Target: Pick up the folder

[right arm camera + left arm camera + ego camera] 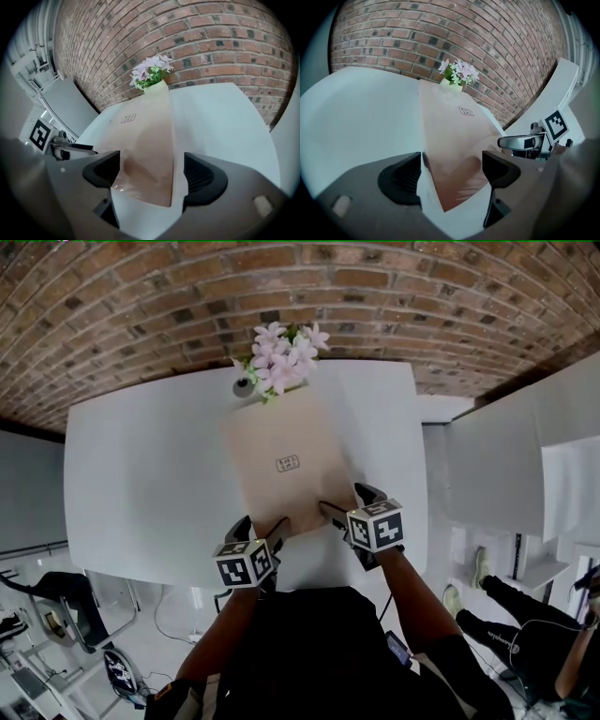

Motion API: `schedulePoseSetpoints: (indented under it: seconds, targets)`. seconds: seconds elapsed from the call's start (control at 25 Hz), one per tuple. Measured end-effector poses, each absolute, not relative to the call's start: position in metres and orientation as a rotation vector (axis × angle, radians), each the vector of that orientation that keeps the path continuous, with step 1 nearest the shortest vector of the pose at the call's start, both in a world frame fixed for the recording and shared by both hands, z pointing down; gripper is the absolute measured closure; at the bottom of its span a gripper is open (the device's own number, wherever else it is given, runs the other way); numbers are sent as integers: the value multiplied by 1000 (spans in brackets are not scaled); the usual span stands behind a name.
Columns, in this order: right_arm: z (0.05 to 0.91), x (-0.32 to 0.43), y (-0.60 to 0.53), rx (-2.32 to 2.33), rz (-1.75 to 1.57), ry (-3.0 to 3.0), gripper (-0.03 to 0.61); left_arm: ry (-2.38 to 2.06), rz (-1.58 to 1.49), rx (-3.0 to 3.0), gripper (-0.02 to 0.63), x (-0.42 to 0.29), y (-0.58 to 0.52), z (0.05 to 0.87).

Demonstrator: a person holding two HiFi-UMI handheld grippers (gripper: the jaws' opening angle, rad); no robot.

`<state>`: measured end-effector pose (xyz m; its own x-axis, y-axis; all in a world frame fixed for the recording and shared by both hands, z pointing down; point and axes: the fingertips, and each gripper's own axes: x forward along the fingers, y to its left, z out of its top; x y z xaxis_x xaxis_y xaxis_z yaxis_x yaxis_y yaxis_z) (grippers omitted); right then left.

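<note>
A tan folder (286, 470) with a small label lies flat on the white table (141, 474), its far end against a vase of flowers. My left gripper (262, 529) stands open at the folder's near left corner. My right gripper (345, 502) stands open at its near right corner. In the left gripper view the folder's (454, 136) near corner lies between the wide-apart jaws of the left gripper (452, 171), pads clear of it. The right gripper view shows the same: the folder's (145, 140) corner sits between the jaws of the right gripper (151, 171), untouched.
A vase of pink and white flowers (281, 357) stands at the table's far edge against a brick wall (187, 296). A white cabinet (497, 465) stands to the right of the table. Another person's legs (525, 615) show at the lower right.
</note>
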<state>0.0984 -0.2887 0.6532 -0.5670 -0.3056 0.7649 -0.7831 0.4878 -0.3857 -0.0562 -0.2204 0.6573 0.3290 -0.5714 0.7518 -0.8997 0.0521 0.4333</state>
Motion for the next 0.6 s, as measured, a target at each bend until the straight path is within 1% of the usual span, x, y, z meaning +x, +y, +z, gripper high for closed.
schedulePoseSetpoints:
  seconds: [0.2, 0.6]
  targets:
    - [659, 93, -285, 845, 1011, -2108, 155, -1352, 434, 1622, 199, -57, -223, 660]
    - [660, 89, -285, 837, 980, -2122, 175, -1370, 439, 1633, 204, -55, -224, 661]
